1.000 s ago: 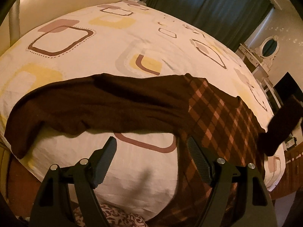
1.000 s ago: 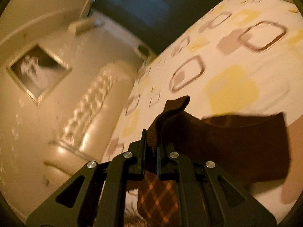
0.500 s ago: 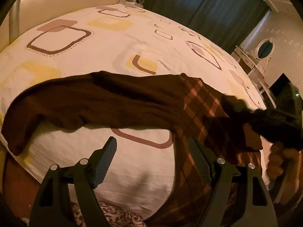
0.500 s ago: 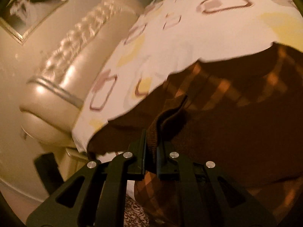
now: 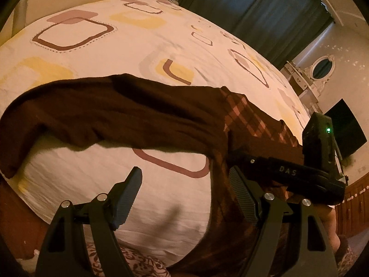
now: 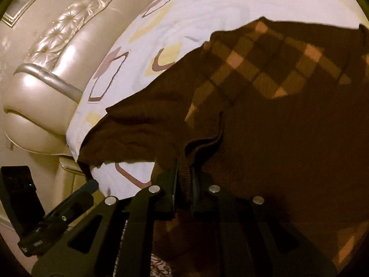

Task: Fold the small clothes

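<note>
A dark brown sweater [image 5: 129, 117] with a brown-and-pink plaid body [image 5: 244, 115] lies across the near edge of the bed; one plain sleeve stretches left. My left gripper [image 5: 184, 196] is open and empty, hovering above the bed's near edge, just in front of the sweater. My right gripper [image 6: 184, 175] is shut on the ribbed cuff [image 6: 185, 161] of the other sleeve and has laid that sleeve over the plaid body [image 6: 265, 69]. The right gripper also shows in the left wrist view [image 5: 286, 173], low over the sweater's right part.
The bed [image 5: 96, 34] has a white sheet with brown and yellow squares. A padded cream headboard [image 6: 57, 64] stands at the left. Dark curtains [image 5: 253, 7], a dresser with an oval mirror [image 5: 321, 69] and a dark screen [image 5: 346, 129] are at the far right.
My right gripper has carried the sleeve cuff leftward and down over the plaid body, coming in close beside my left gripper. The left gripper has stayed open and nearly still.
</note>
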{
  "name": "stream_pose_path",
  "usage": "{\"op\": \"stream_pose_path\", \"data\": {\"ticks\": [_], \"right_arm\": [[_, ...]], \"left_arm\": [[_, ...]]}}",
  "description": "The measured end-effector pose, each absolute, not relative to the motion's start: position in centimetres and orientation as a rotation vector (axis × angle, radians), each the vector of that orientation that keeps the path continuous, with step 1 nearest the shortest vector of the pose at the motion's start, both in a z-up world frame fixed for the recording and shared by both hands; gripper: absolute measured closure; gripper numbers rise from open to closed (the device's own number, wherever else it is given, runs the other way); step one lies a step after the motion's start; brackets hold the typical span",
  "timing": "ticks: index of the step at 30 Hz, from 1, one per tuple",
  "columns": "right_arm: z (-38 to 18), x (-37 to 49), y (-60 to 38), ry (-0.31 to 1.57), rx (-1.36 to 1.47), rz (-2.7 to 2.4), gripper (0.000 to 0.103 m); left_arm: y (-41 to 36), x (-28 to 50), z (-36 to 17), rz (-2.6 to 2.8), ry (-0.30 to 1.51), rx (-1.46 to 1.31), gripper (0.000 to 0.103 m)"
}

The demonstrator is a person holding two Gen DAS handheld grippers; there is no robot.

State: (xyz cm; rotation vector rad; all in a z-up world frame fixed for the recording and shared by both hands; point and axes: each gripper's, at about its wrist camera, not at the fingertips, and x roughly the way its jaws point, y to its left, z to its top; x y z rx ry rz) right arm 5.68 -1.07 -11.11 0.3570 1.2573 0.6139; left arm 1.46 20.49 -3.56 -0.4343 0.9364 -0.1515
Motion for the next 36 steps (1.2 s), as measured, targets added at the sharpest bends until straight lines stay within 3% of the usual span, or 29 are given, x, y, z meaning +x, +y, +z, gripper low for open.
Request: {"op": "stream_pose_path", "data": {"ticks": [10, 15, 22, 25, 33, 34, 36], "right_arm": [[-11.2, 4.7, -0.4, 1.278, 0.407, 0.700, 0.079], [-10.1, 3.8, -2.3, 1.273, 0.468, 0.762, 0.078], [-5.3, 3.3, -16.0, 1.071, 0.518, 0.562, 0.075], [-4.2, 3.1, -25.5, 0.966, 0.485, 0.276, 0.068], [-9.3, 3.4, -36.5, 1.013, 0.737, 0.146, 0.068], [-9.9, 3.6, -36.6, 1.015, 0.763, 0.169, 0.068], [-10.5, 3.9, -36.6, 1.022, 0.766, 0.182, 0.095]], "left_arm": [[20.0, 1.5, -3.9, -0.161, 0.951, -0.431, 0.026], [19.6, 1.6, -4.0, -0.168, 0.961, -0.432, 0.026], [16.2, 3.0, -3.0, -0.228, 0.943, -0.383, 0.026], [14.0, 4.2, -2.5, -0.259, 0.932, -0.354, 0.026], [9.4, 7.5, -4.2, -0.284, 0.987, -0.316, 0.026], [9.2, 7.7, -4.4, -0.279, 0.993, -0.312, 0.026], [9.0, 8.2, -5.0, -0.260, 1.007, -0.310, 0.026]]}}
